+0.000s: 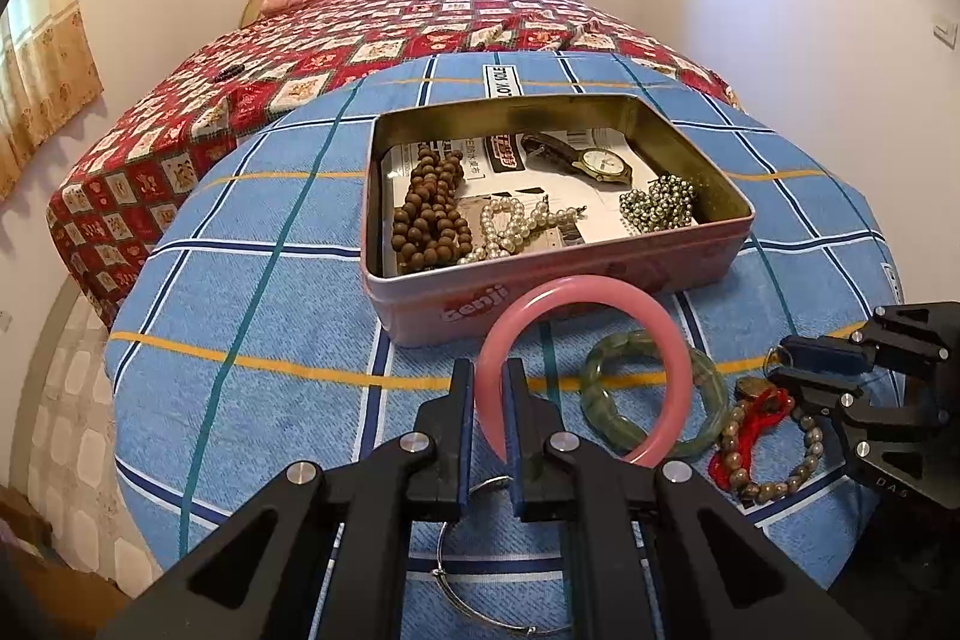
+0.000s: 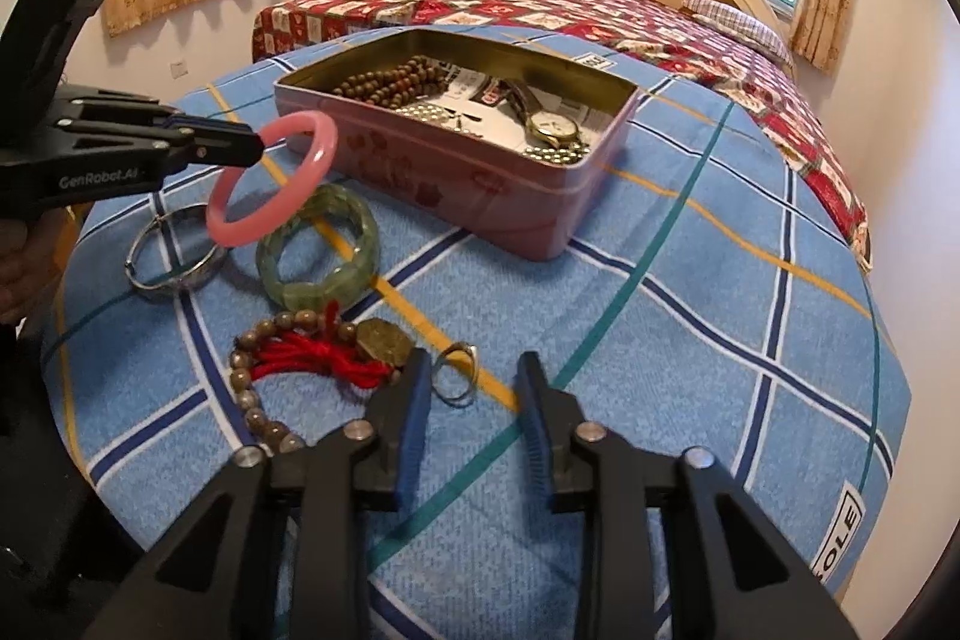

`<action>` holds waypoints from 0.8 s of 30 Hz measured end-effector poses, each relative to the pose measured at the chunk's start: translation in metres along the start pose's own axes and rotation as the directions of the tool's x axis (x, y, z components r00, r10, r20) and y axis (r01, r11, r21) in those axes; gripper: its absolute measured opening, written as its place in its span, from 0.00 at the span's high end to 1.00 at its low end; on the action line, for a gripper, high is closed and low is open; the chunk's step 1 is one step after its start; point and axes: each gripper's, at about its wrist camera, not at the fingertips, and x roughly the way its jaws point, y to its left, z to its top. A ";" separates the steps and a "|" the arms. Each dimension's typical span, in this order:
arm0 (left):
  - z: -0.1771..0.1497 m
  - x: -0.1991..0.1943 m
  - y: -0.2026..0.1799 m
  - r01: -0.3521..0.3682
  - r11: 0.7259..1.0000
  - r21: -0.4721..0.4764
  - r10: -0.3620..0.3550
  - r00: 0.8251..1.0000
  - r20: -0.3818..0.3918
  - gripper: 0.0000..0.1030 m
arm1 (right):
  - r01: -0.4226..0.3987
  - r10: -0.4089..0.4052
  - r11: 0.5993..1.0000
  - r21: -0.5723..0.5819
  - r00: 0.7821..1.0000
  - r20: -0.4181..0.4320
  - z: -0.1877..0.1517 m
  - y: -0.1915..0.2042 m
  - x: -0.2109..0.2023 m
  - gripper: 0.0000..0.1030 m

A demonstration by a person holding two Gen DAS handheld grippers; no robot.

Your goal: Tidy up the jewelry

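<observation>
The smooth pink ring-shaped bangle (image 1: 585, 370) is clamped by its rim between the blue-padded fingers of the left gripper (image 1: 487, 388) and hangs in the air above the blue checked cloth (image 1: 270, 316), clear of the surface, just in front of the near wall of the pink rectangular tin box (image 1: 540, 292).

In the right wrist view the same bangle (image 2: 270, 178) tilts out from the left gripper (image 2: 255, 142) over the other pieces. Below it on the cloth lie a chunky translucent green stone bracelet (image 2: 318, 247) and, beside that towards the left edge, a thin silver metal bangle (image 2: 174, 250).

Nearer the front edge sits a bracelet of brown beads with a red cord tassel and a brass-coloured charm (image 2: 318, 358). A small silver finger ring (image 2: 456, 376) rests on the cloth just beside the charm.

The right gripper (image 2: 474, 382) hovers low over that ring with its jaws a little apart, pads pressing on nothing; the ring sits by the left finger (image 2: 414, 400).

Inside the tin, on printed paper, lie a string of dark wooden beads (image 1: 429, 214) along the left wall, a pearl strand (image 1: 516, 226) in the middle, a gold-cased wristwatch with a dark strap (image 1: 600, 160) towards the far wall, and a heap of small silver-coloured beads (image 1: 657, 202) by the right wall.

The cloth covers the foot of a bed with a red patchwork quilt (image 1: 360, 40).
</observation>
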 end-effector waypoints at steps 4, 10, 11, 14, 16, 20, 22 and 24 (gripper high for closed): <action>0.003 -0.005 0.002 -0.005 1.000 -0.003 0.005 1.000 0.013 0.92 | 0.004 -0.004 1.000 0.000 1.000 0.004 0.000 -0.001 0.000 0.97; 0.006 -0.008 0.007 -0.010 1.000 -0.017 0.011 1.000 0.019 0.92 | 0.009 -0.009 1.000 0.026 1.000 0.008 0.002 -0.009 -0.001 0.96; 0.006 -0.008 0.007 -0.010 1.000 -0.018 0.011 1.000 0.019 0.92 | 0.007 -0.008 1.000 0.028 1.000 0.011 0.003 -0.009 -0.002 0.96; 0.006 -0.008 0.007 -0.008 1.000 -0.016 0.008 1.000 0.018 0.92 | 0.001 -0.002 1.000 0.026 1.000 0.018 0.004 -0.008 -0.004 0.96; 0.006 -0.008 0.007 -0.008 1.000 -0.016 0.008 1.000 0.018 0.92 | 0.010 -0.010 1.000 0.030 1.000 0.020 0.005 -0.009 -0.003 0.96; 0.007 -0.007 0.005 -0.004 1.000 -0.015 0.004 1.000 0.014 0.92 | 0.036 -0.038 0.998 0.059 0.999 0.036 0.009 -0.016 -0.003 0.72; 0.007 -0.006 0.005 -0.002 1.000 -0.017 0.002 1.000 0.013 0.92 | 0.051 -0.054 0.997 0.056 0.998 0.040 0.012 -0.017 -0.001 0.62; 0.008 -0.005 0.005 -0.001 1.000 -0.018 0.001 1.000 0.013 0.92 | 0.050 -0.051 0.997 0.054 0.998 0.025 0.015 -0.018 0.005 0.62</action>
